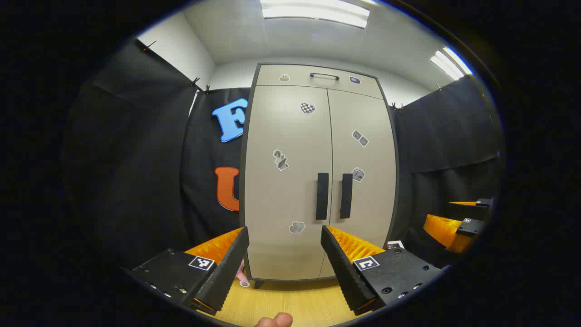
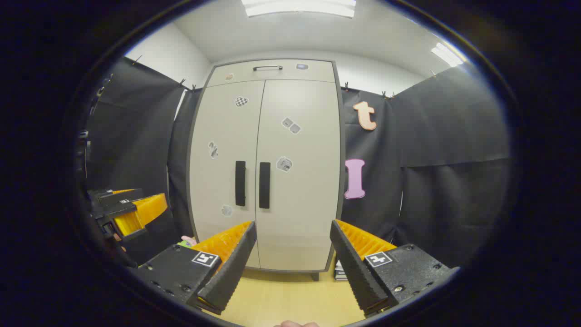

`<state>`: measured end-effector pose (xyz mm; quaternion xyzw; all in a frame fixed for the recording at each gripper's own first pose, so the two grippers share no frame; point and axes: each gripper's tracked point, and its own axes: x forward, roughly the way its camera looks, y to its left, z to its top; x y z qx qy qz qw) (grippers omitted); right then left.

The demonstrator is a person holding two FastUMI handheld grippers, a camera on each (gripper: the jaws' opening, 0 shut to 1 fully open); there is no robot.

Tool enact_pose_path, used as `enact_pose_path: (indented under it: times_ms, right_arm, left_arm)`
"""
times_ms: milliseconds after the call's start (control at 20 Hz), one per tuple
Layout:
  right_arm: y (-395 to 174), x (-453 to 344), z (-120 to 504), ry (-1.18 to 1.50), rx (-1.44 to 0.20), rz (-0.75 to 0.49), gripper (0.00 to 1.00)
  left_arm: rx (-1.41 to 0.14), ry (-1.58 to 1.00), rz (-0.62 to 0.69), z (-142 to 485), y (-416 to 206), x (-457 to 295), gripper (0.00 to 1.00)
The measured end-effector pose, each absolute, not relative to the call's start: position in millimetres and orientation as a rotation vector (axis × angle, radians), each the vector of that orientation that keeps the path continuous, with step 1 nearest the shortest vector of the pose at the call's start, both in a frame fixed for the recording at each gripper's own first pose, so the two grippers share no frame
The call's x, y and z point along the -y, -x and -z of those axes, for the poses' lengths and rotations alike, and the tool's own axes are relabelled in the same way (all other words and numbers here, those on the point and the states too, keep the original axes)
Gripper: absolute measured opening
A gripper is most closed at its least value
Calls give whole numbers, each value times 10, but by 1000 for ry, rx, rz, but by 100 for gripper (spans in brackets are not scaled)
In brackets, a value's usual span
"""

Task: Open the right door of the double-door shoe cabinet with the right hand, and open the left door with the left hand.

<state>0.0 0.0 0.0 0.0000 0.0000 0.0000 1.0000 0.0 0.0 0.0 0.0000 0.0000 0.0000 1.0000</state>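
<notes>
A tall beige double-door shoe cabinet (image 1: pixel 290 181) (image 2: pixel 272 172) stands ahead with both doors closed. Two dark vertical handles sit side by side at the centre seam: the left door handle (image 1: pixel 322 196) (image 2: pixel 240 183) and the right door handle (image 1: pixel 346 195) (image 2: pixel 264 185). My left gripper (image 1: pixel 285 236) is open, well short of the cabinet and low in front of the left door. My right gripper (image 2: pixel 292 229) is open too, facing the right door's lower part from a distance. In the left gripper view the right gripper (image 1: pixel 458 222) appears at the far right.
A drawer with a bar handle (image 1: pixel 324 75) tops the cabinet. Black cloth walls close in on both sides. The wooden floor (image 1: pixel 290 302) runs up to the cabinet feet. A small stack of items (image 2: pixel 340 271) lies by the cabinet's right foot, and a small pink thing (image 2: pixel 187 239) at its left.
</notes>
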Motion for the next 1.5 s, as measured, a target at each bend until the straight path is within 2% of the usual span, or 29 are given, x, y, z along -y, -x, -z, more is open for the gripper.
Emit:
enact_pose_path:
  times_ms: [50, 900, 1500]
  right_arm:
    - [-9, 21, 16, -4, -4, 5, 100]
    - [-97, 60, 114, -56, -15, 38, 100]
    - [-304, -178, 18, -72, -2, -14, 100]
  left_arm:
    - [6, -5, -8, 3, -21, -19, 95]
    - [2, -7, 11, 112, -99, 39, 95]
    - [4, -36, -20, 103, -24, -110, 95]
